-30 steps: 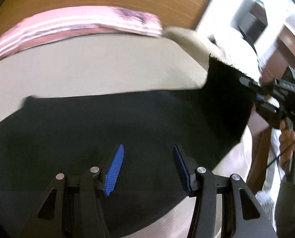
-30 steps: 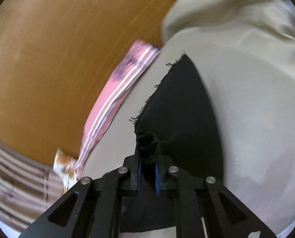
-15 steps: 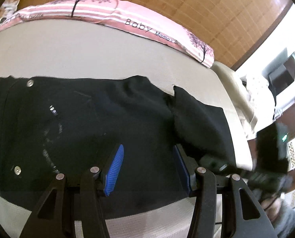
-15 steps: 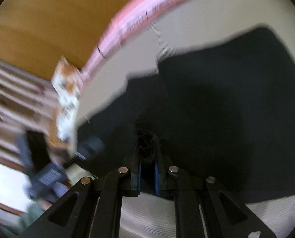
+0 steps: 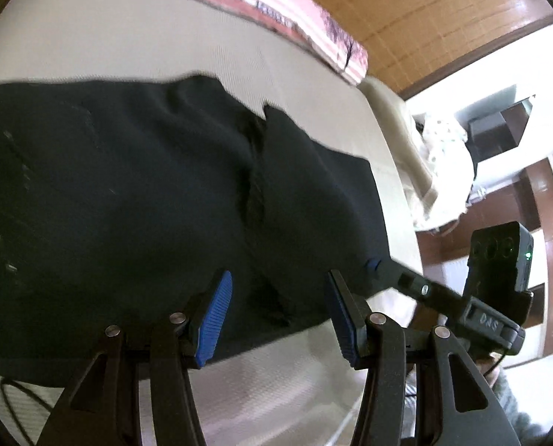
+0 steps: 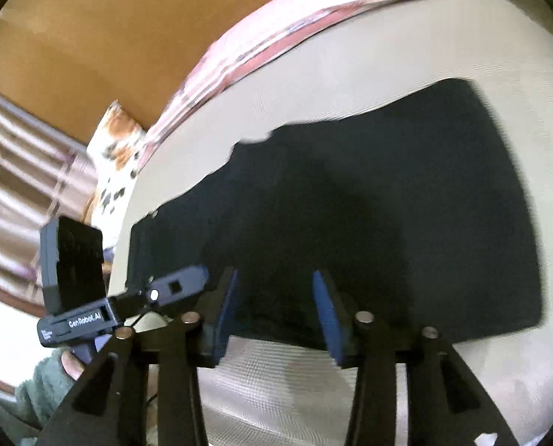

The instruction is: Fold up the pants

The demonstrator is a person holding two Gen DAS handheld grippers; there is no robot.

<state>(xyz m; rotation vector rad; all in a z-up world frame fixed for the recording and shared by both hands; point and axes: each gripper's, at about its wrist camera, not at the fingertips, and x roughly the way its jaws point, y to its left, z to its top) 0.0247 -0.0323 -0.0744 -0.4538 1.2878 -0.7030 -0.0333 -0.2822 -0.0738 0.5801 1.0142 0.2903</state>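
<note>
"GenRobot.AI" printed on left gripper (image 6: 172, 288) body, jaws apart over near edge of black pants (image 5: 135, 200), nothing clamped, right gripper (image 6: 272, 310) jaws opening, nothing between pads, pants spread flat on beige mattress (image 5: 135, 44), pink-striped bedding (image 6: 276, 33) far side

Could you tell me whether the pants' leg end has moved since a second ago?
Yes. The leg end was held up off the mattress; now it lies folded over the pants.
</note>
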